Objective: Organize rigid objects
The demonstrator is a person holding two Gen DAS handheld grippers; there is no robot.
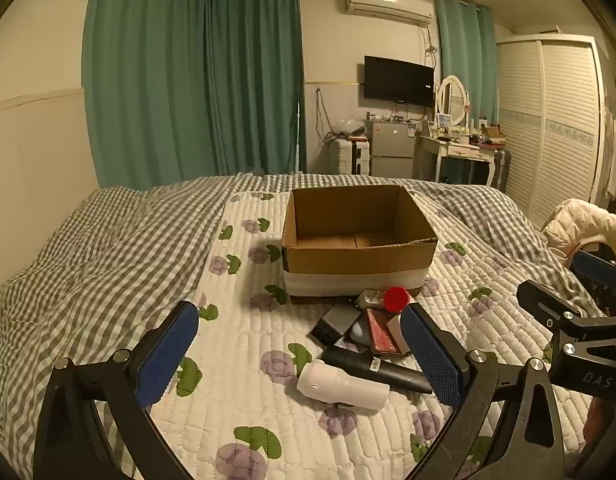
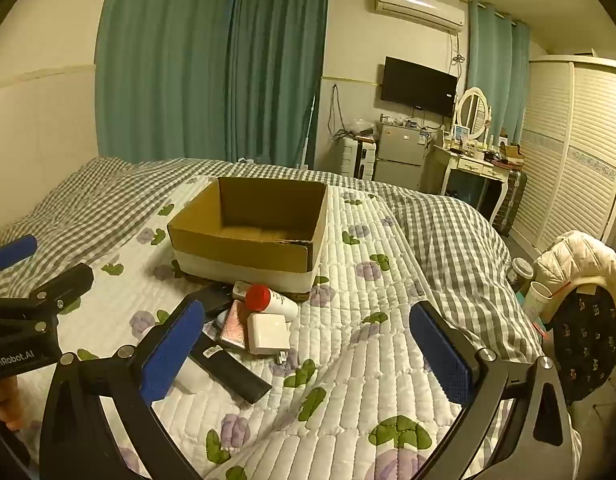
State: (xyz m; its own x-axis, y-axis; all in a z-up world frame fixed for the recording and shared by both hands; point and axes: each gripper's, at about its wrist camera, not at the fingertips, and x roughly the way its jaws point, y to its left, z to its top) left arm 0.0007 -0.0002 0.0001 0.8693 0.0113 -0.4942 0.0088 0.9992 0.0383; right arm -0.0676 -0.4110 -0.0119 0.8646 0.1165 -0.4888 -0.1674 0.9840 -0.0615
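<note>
Hand-held grippers: my left hand-held gripper [image 1: 304, 354] and right hand-held gripper [image 2: 308, 350] both gape wide, holding nothing.
Clutter: white cylindrical plastic bottle [image 1: 342, 387] lies nearest, before the empty brown cardboard box [image 1: 358, 256].
Approach: I'd straddle its middle squarely, then squeeze.

Both views have a warm yellowish indoor tint, kinda dim overall. Soft shadows sit inside the cardboard box [image 1: 358, 236] and just beside the clutter on the bed [image 1: 244, 344]. There's a bright glare streak on the air conditioner [image 2: 420, 4]. Heavy fisheye bending warps the walls and curtains [image 1: 192, 80], with black vignette corners. The far dresser area looks soft and grainy.
</note>
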